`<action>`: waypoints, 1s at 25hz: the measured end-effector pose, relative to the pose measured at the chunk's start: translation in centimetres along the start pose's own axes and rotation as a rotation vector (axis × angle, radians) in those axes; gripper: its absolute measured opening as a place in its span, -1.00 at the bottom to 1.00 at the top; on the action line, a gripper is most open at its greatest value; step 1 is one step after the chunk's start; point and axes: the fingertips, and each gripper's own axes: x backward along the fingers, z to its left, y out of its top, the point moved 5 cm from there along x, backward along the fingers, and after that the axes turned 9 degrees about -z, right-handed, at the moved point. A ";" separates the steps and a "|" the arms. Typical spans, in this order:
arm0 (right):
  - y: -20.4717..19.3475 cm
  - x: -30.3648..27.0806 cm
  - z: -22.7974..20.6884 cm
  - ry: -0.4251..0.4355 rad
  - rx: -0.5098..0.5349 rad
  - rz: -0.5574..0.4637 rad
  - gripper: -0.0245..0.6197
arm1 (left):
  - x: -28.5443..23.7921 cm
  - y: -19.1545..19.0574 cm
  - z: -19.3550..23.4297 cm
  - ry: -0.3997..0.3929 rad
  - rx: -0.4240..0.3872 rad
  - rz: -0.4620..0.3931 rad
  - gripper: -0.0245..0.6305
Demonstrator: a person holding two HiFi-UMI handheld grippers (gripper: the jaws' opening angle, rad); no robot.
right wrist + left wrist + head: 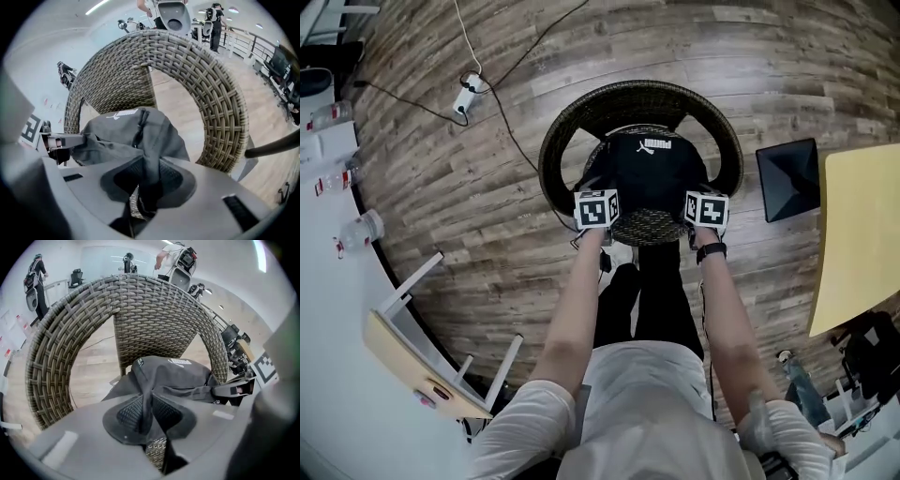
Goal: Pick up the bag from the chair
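Observation:
A black bag (649,173) with a white logo lies on the seat of a round wicker chair (572,131). My left gripper (596,223) is at the bag's near left corner and my right gripper (705,225) at its near right corner. In the left gripper view the left gripper (147,417) is shut on a fold of the bag (173,373), which runs up between the pads. In the right gripper view the right gripper (147,180) pinches another fold of the bag (122,129). The chair's woven back (140,310) (211,84) curves behind the bag.
A power strip (466,97) with cables lies on the wooden floor at the far left. A black panel (787,178) and a yellow table (858,234) stand at the right. A white counter (328,309) with bottles (361,228) runs along the left. People stand far behind the chair.

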 end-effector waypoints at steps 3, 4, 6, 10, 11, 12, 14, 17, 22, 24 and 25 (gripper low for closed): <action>0.3 1.3 0.7 0.000 0.007 -0.007 -0.65 | 1.7 0.2 -0.4 -0.005 0.004 -0.018 -0.74; 0.3 1.8 1.0 0.001 0.010 -0.010 -0.66 | 2.2 0.3 -0.5 -0.006 0.007 -0.023 -0.74; 0.5 2.8 1.5 0.000 0.013 -0.021 -0.67 | 3.3 0.4 -0.7 -0.008 0.010 -0.032 -0.75; 0.3 4.8 2.5 -0.002 -0.001 -0.054 -0.68 | 5.8 0.4 -1.4 -0.011 0.002 -0.049 -0.76; 0.2 5.3 2.8 0.001 -0.005 -0.061 -0.69 | 6.4 0.4 -1.5 -0.010 0.002 -0.056 -0.76; 0.1 5.8 3.1 0.006 -0.009 -0.067 -0.69 | 7.1 0.4 -1.6 -0.008 0.001 -0.063 -0.76; -0.3 6.8 3.8 0.018 -0.013 -0.079 -0.71 | 8.4 0.4 -1.6 -0.005 0.002 -0.076 -0.77; -0.7 8.2 4.9 0.031 -0.015 -0.095 -0.72 | 10.3 0.3 -1.5 -0.005 0.006 -0.098 -0.77; -1.4 10.9 6.2 0.036 -0.013 -0.122 -0.72 | 13.2 -0.3 -1.9 -0.003 0.014 -0.128 -0.77; -1.3 12.1 6.7 0.039 -0.006 -0.142 -0.73 | 14.3 -0.3 -2.1 -0.007 0.011 -0.149 -0.78; -1.3 12.8 7.0 0.041 -0.001 -0.152 -0.73 | 15.0 -0.4 -2.2 -0.010 0.011 -0.158 -0.78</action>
